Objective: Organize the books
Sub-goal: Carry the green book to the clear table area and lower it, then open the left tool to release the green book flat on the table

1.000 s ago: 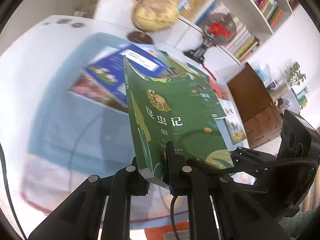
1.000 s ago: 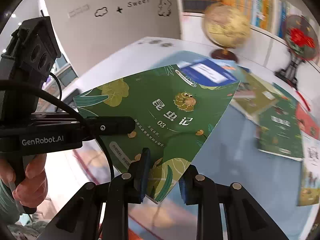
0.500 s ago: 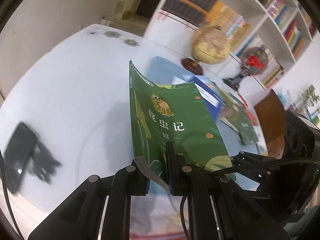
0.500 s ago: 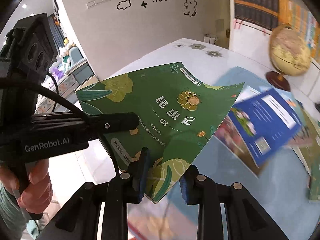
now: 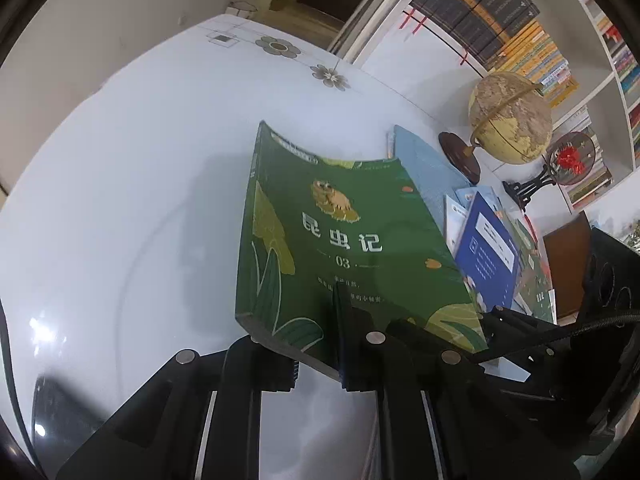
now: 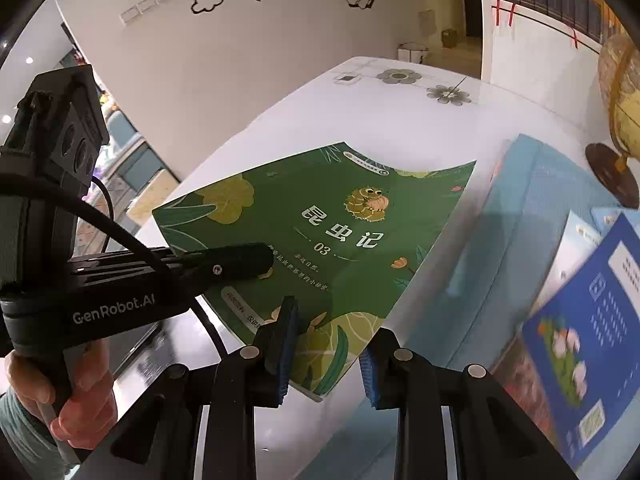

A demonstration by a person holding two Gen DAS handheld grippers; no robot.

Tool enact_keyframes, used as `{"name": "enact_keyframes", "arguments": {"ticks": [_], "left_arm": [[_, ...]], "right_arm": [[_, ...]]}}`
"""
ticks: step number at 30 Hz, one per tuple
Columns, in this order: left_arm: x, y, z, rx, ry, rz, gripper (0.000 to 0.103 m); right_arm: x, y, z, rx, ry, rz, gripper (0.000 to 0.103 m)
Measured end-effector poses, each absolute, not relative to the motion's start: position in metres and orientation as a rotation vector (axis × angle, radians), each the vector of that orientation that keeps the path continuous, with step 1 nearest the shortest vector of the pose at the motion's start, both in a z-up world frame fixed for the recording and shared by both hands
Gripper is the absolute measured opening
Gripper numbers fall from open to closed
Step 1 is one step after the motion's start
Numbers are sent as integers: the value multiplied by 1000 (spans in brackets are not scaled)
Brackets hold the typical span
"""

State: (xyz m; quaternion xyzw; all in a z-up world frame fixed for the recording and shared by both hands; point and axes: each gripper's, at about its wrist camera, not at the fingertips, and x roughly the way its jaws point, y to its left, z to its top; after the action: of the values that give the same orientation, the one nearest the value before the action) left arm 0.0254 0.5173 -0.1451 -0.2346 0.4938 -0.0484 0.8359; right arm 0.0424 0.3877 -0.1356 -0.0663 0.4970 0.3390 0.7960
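Observation:
A green book with a yellow insect and "03" on its cover (image 5: 344,248) is held above the white table. My left gripper (image 5: 316,344) is shut on its near edge, one finger over the cover and one under it. In the right wrist view the same green book (image 6: 328,232) has its corner between my right gripper's (image 6: 326,344) blue pads, which stand apart from it. The left gripper's body (image 6: 120,280) reaches in from the left there. A blue book (image 5: 490,256) lies at the right with other books.
A light blue mat (image 6: 520,240) lies on the white round table (image 5: 120,200). A globe (image 5: 508,120) and a small red fan (image 5: 568,160) stand at the back right. Bookshelves (image 5: 520,20) fill the wall behind.
Both grippers have carried the green book to the left, off the blue mat and over the bare white table. The other books have slid toward the right edge of both views.

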Motion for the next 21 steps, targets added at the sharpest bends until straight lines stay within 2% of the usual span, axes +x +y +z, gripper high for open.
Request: {"name": "enact_keyframes", "arguments": {"ticks": [2, 4, 6, 9, 14, 21], "left_arm": [[36, 519, -151, -508, 1061, -124, 11], [40, 516, -157, -522, 1092, -143, 15], [39, 513, -163, -519, 1123, -135, 29], [28, 510, -174, -496, 1178, -88, 34], [0, 512, -187, -404, 1273, 45, 33], [-43, 499, -156, -402, 1199, 107, 33]], "right_arm": [[56, 385, -142, -114, 1092, 717, 27], [64, 378, -146, -80, 1119, 710, 27], [68, 374, -152, -57, 1141, 708, 28], [70, 374, -168, -73, 1197, 700, 31], [68, 368, -183, -93, 1274, 676, 34], [29, 320, -159, -109, 1227, 679, 36]]}}
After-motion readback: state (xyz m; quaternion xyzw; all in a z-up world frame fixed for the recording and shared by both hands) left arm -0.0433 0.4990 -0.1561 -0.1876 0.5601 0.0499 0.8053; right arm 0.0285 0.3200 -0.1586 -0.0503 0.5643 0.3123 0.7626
